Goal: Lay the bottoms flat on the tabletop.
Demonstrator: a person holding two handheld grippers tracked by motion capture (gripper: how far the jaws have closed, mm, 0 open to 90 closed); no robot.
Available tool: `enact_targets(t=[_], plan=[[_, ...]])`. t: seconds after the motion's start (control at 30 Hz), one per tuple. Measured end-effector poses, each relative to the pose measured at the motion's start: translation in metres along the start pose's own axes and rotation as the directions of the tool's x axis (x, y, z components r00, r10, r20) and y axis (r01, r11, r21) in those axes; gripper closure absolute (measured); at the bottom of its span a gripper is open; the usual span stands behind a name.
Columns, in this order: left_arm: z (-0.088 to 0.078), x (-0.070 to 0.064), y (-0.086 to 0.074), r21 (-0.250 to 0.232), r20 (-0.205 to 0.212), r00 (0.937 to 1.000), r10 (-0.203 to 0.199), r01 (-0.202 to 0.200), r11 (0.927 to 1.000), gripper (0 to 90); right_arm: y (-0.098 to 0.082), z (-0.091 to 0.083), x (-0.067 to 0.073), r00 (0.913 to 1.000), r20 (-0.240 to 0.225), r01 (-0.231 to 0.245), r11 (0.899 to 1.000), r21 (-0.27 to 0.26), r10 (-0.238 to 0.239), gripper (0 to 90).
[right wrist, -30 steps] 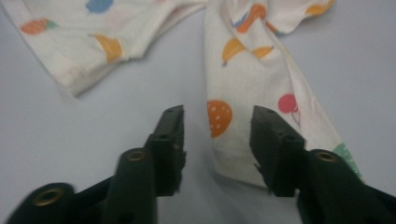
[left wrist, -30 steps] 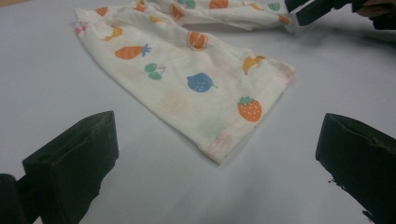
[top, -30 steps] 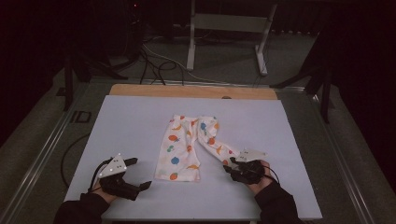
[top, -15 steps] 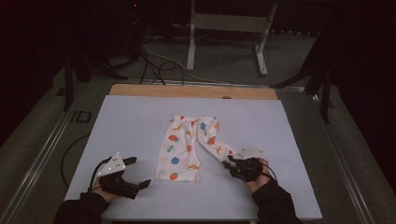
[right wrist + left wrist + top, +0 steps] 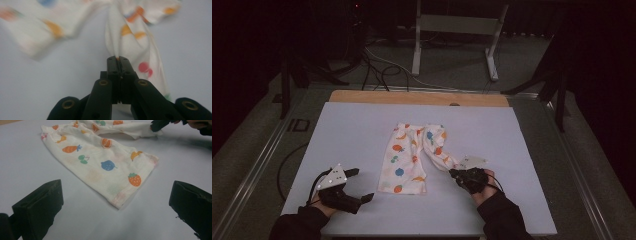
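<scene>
Trousers: a small pair of white child's trousers [image 5: 412,157] printed with fruit is laid flat near the middle of the light mat [image 5: 362,130], waistband toward 12 o'clock and hems toward 6 o'clock in the high view.
Left leg of the garment: it is spread flat, its hem lying toward 6 o'clock, well apart from the left gripper.
Right leg of the garment: it is gathered into a narrow twisted strip and drawn out toward 4 o'clock, where its end is met by the right gripper.
Right gripper: the right gripper [image 5: 457,173] is seen at about 5 o'clock of the mat, its jaws having just been closing; in the right gripper view they are pressed together on a pinch of the trouser fabric [image 5: 140,47], which is fanned out beyond the tips.
Left gripper: the left gripper [image 5: 359,184] is rested at about 7 o'clock of the mat with its jaws spread wide and nothing between them; in the left gripper view the flat leg hem [image 5: 120,200] is seen ahead, apart from both jaws.
Table: a strip of wooden table edge [image 5: 412,97] is exposed beyond the mat at 12 o'clock.
Surroundings: a metal frame [image 5: 457,35] and loose cables [image 5: 382,70] are seen on the dark floor farther toward 12 o'clock.
</scene>
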State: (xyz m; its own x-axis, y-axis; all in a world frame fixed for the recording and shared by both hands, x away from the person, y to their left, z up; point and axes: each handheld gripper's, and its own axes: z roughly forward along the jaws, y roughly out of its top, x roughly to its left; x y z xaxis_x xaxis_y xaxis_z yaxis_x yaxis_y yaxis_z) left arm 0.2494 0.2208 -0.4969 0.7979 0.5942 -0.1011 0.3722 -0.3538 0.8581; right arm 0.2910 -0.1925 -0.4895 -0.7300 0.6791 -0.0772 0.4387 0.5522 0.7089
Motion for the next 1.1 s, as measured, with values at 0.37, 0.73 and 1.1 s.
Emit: enact_targets(t=[0.37, 0.73, 1.1], plan=[[-0.001, 0.002, -0.001, -0.001, 0.02, 0.9998, -0.01, 0.01, 0.9999, 0.1, 0.013, -0.003, 0.0, 0.9778, -0.173, -0.132, 0.988, -0.073, 0.118, 89.1], [0.0, 0.002, -0.002, -0.004, 0.025, 0.9996, -0.012, 0.012, 0.9999, 0.1, 0.002, -0.002, -0.002, 0.9831, -0.14, -0.124, 0.992, -0.034, 0.118, 61.3], [-0.001, 0.001, -0.001, -0.011, 0.025, 0.9997, -0.007, 0.007, 0.9999, 0.1, -0.018, 0.009, -0.004, 0.9844, -0.073, -0.155, 0.985, 0.07, 0.16, 65.9]])
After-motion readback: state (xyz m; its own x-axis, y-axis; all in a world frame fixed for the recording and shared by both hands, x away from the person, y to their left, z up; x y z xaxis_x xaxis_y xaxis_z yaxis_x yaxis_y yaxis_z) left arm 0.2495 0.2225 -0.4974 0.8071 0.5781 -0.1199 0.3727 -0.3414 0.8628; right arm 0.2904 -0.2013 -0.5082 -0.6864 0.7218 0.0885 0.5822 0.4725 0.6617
